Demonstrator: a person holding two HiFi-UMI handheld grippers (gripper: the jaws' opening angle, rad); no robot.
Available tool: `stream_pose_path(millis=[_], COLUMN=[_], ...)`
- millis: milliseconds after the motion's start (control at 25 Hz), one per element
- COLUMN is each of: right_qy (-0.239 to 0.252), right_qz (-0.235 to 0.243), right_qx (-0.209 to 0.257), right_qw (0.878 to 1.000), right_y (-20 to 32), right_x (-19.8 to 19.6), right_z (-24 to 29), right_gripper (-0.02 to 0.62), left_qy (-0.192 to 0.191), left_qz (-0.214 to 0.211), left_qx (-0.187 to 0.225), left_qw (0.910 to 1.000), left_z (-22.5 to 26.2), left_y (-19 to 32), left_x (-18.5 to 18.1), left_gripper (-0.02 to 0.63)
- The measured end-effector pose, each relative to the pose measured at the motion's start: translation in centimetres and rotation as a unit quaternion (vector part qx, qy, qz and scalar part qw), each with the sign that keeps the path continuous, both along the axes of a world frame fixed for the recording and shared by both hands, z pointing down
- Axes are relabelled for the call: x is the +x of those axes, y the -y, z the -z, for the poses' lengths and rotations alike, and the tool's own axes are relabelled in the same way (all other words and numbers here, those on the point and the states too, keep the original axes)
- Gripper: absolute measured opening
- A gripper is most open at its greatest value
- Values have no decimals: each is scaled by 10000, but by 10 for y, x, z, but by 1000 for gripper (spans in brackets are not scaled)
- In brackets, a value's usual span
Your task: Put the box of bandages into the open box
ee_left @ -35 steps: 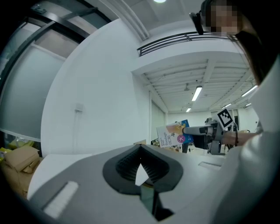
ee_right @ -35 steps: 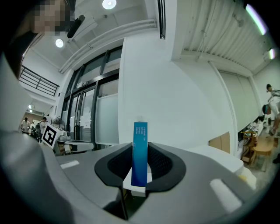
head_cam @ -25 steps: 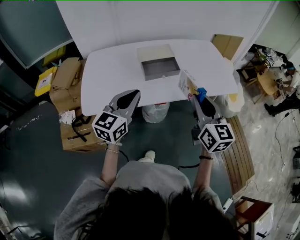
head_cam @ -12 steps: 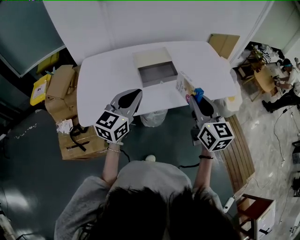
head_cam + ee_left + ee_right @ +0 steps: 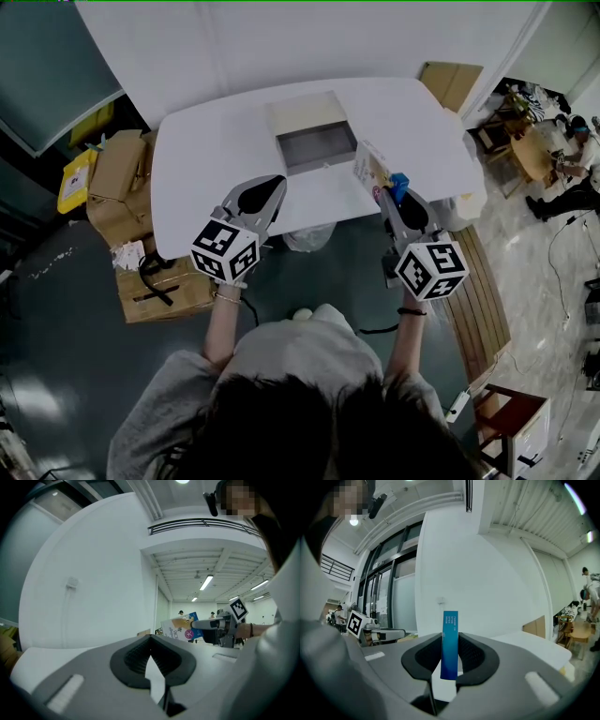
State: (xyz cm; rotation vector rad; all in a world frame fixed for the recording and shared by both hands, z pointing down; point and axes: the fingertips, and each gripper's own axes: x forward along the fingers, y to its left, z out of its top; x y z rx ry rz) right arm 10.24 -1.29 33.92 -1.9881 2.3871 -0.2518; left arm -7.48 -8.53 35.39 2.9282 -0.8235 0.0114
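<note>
bandage box [image 5: 450, 645] stands clamped in my right gripper [image 5: 450, 637], open box [image 5: 317, 150] at its ten o'clock. my left gripper [image 5: 151, 638] has jaws together.

The counter [image 5: 216, 159] looks smooth and matt white. The open box [image 5: 319, 150] is pale cardboard, dull grey inside. The box of bandages [image 5: 370, 167] is printed card with a slight sheen. The right hand-held gripper [image 5: 384, 194] has a matt grey plastic shell and black ribbed pads [image 5: 471, 656].
</note>
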Motion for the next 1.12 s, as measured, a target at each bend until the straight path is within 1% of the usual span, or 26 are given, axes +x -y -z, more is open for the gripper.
stream_pose_path(millis=[360,880,1120], right_qy=[-4,34,35], right_qz=[125,700,978], right_qx=[-42,-55,-49], right_qw=[9999,9975,9952], right_y=[20,79,96], right_x=[11,46,56], right_z=[-1,3,4], right_gripper=[101,101,101], left_qy=[-33,-101,-131], left_qz=[122,678,906], left_qx=[-107,-112,-107], left_qw=[9999,9976,9957], left_z=[-3,2,2], left_y=[13,53,60], left_x=[11,42,54], left_gripper=[-5,-5,-5])
